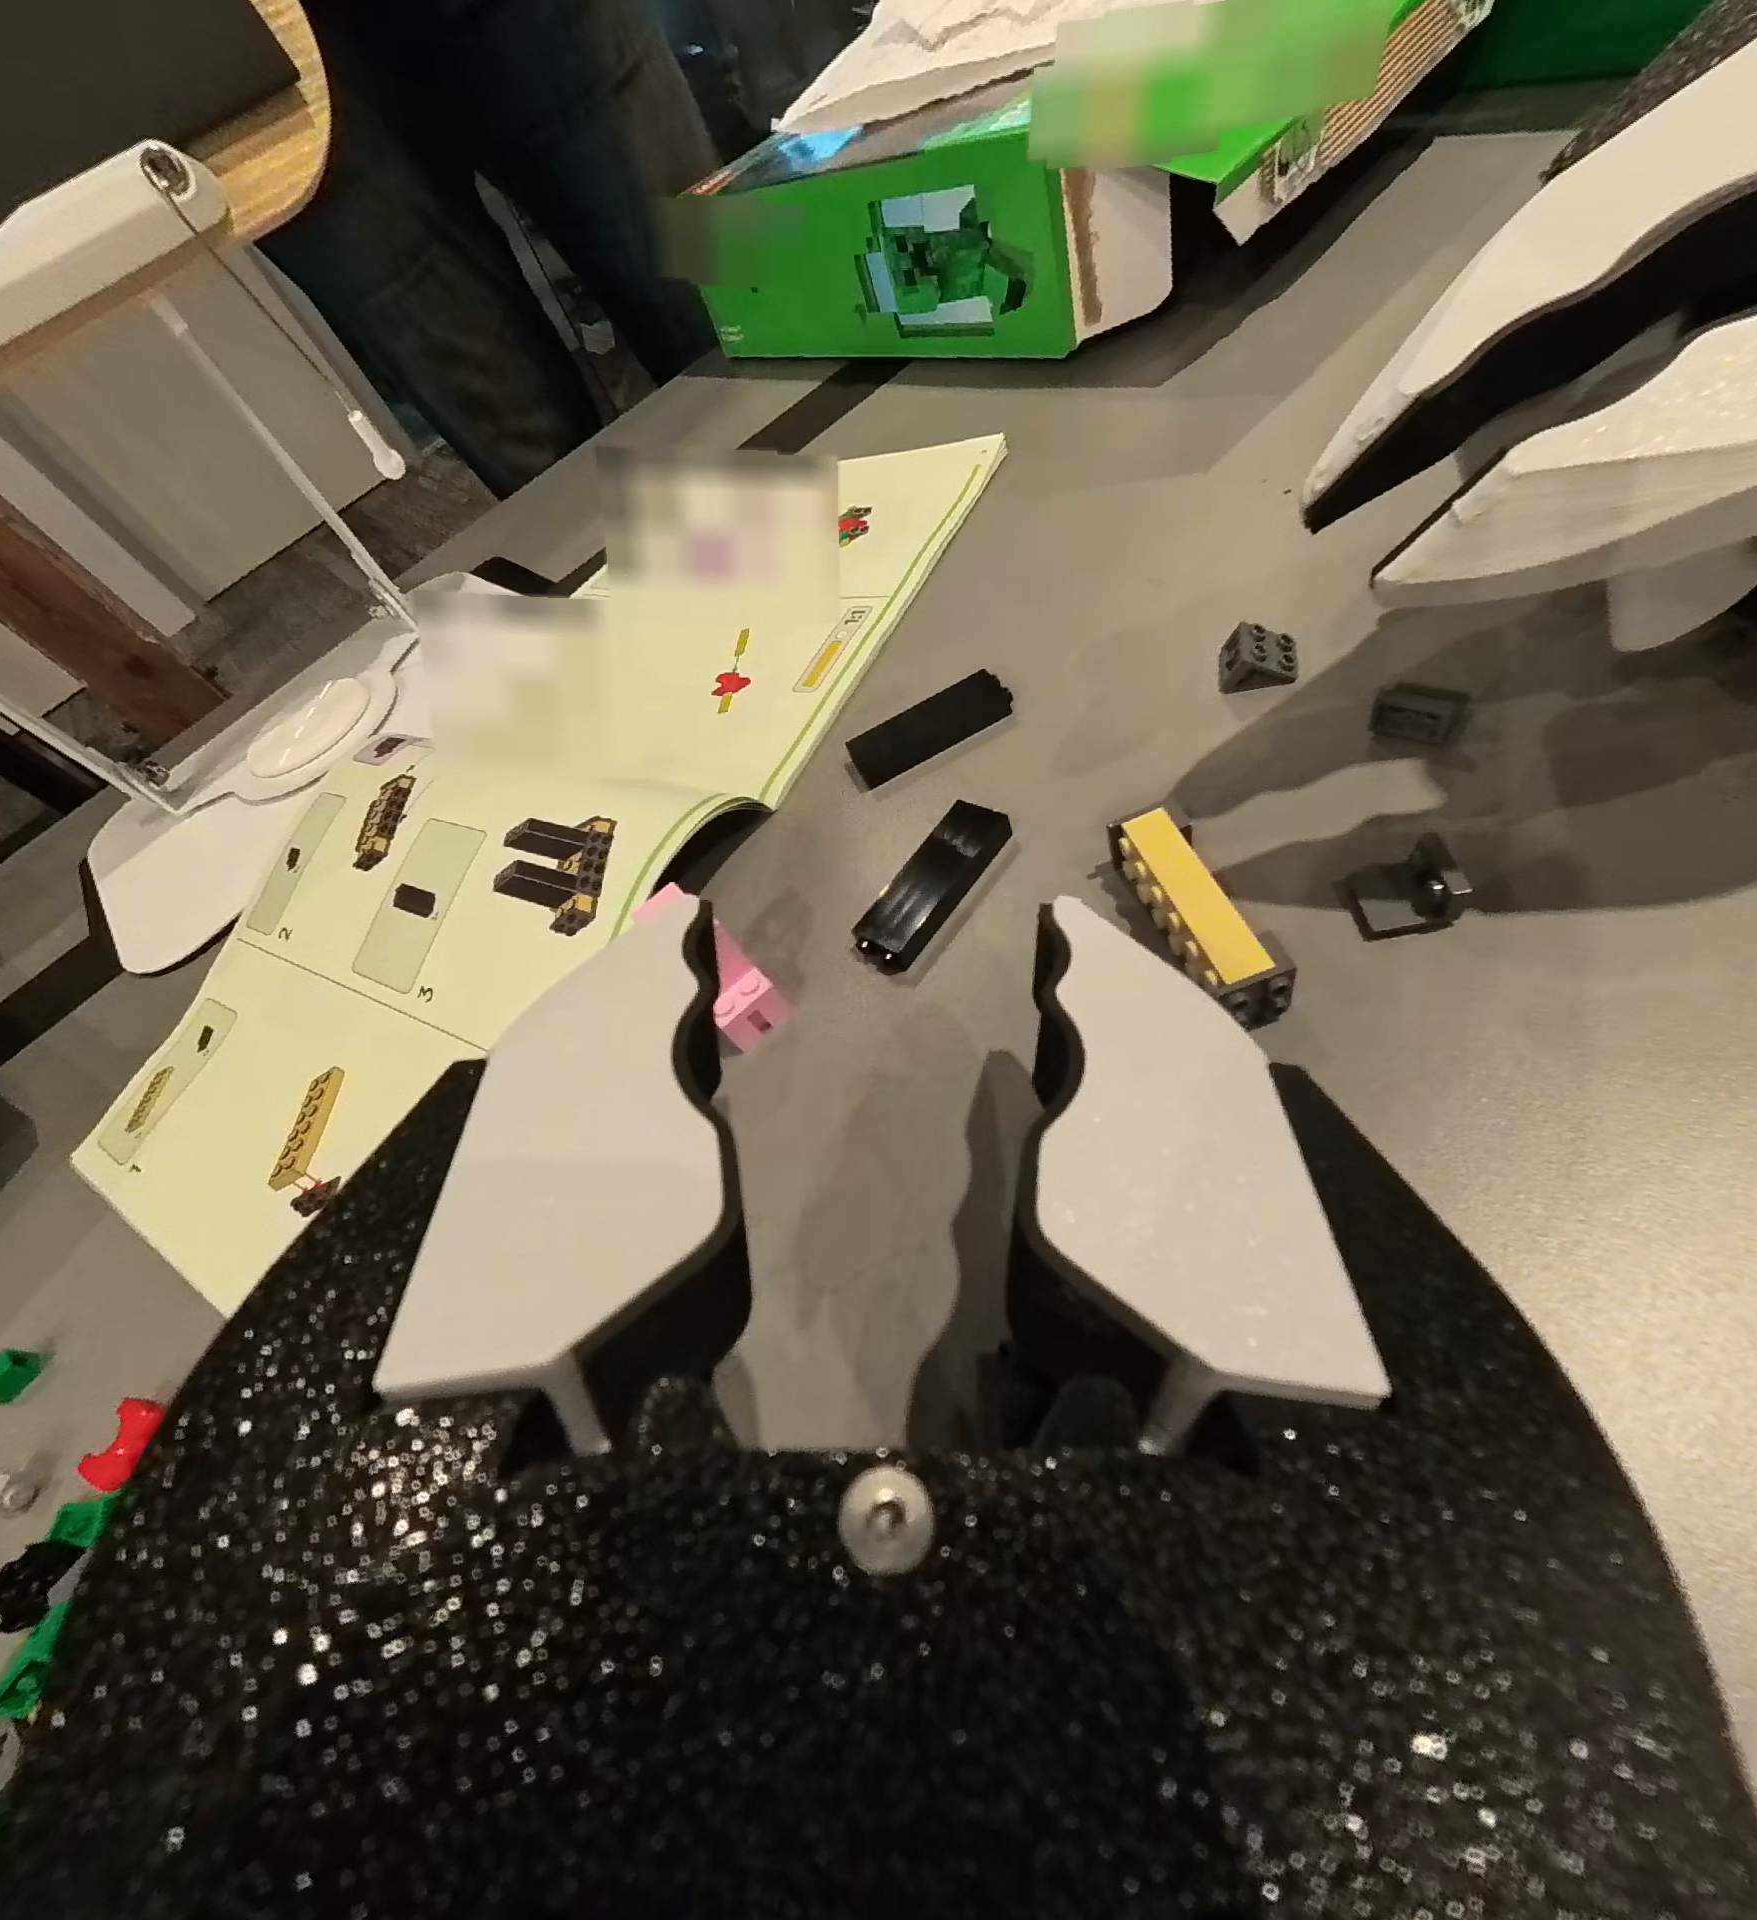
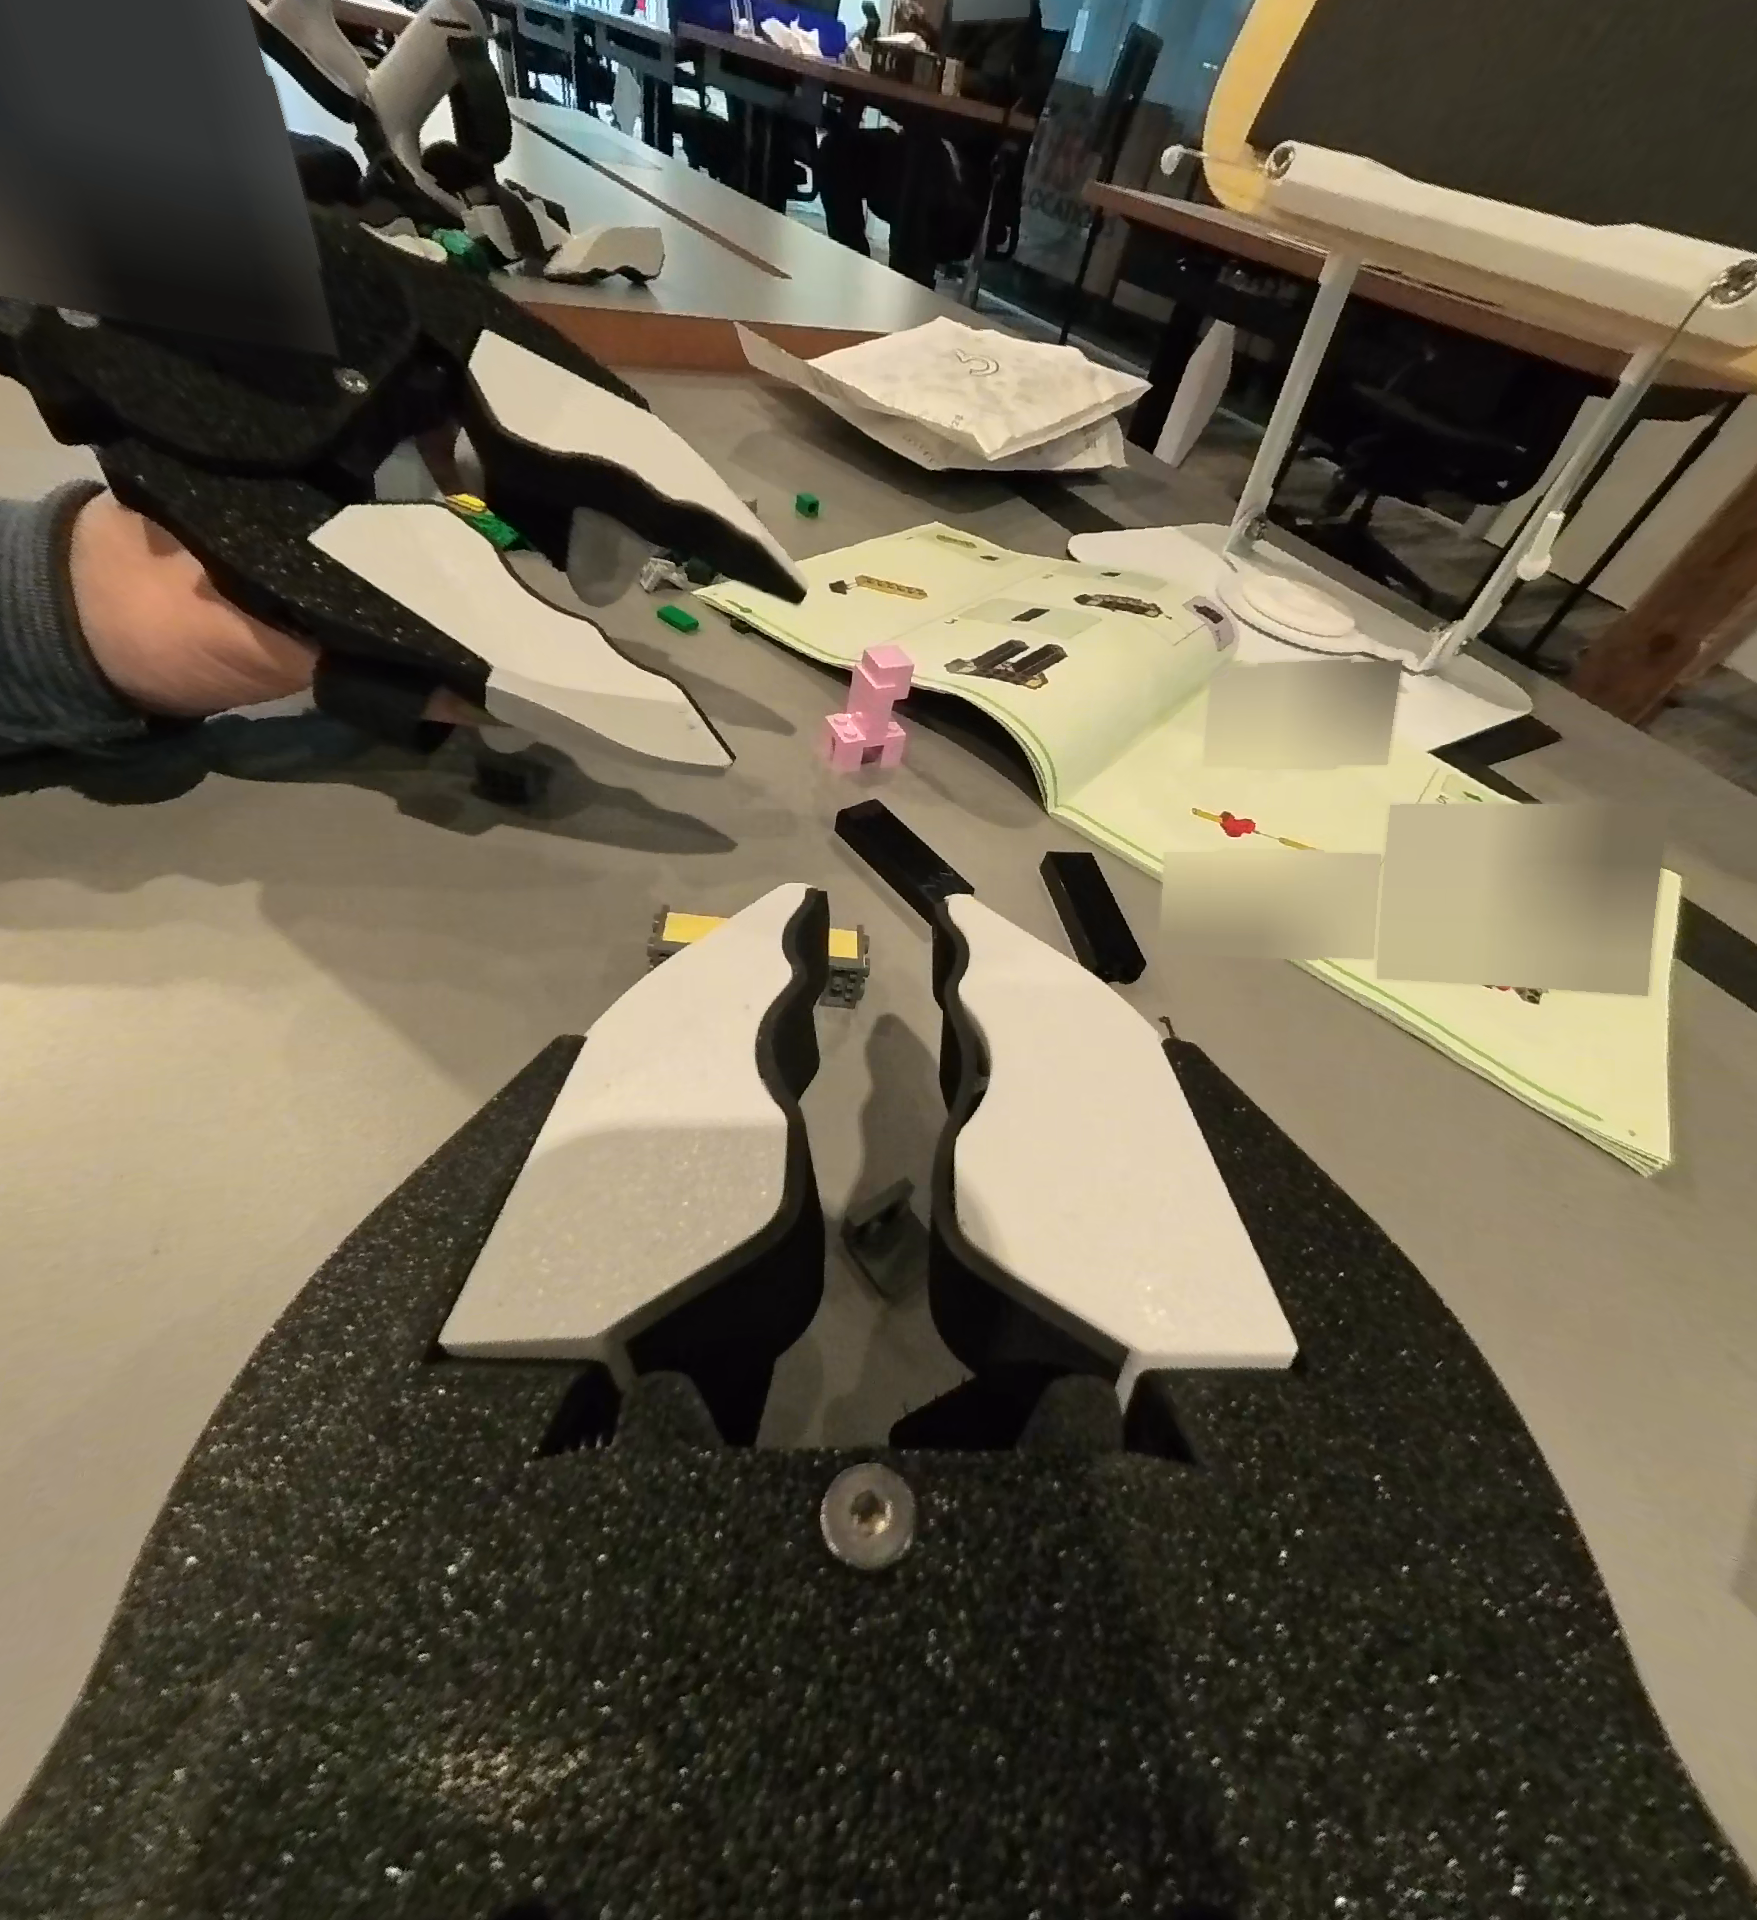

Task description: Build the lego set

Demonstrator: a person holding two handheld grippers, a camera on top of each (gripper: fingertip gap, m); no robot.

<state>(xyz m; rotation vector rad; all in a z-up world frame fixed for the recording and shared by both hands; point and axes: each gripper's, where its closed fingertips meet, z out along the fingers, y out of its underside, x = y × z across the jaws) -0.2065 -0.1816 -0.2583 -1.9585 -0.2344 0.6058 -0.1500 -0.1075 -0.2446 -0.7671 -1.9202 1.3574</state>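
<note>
Lego pieces lie loose on the grey counter (image 1: 1476, 1195): yellow-topped grey brick assembly (image 1: 1201, 914) at one o'clock of the empty, wide-open left claw (image 1: 869, 920), so approach squarely; right claw (image 2: 879, 904) likewise gapes empty.

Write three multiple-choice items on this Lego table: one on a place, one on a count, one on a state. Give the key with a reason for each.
1. Where does the pink figure stand?
A. beside the open instruction booklet
B. on the green box
C. in the right gripper

2. How many long black bricks, and, lie between booklet and yellow-topped assembly?
A. one
B. two
C. four

3. How do the left gripper's jaws stand?
A. shut on a brick
B. shut empty
C. open, empty

Key: 1 A, it stands on the table at the booklet's edge; 2 B, two show; 3 C, bare table between the jaws.
</note>
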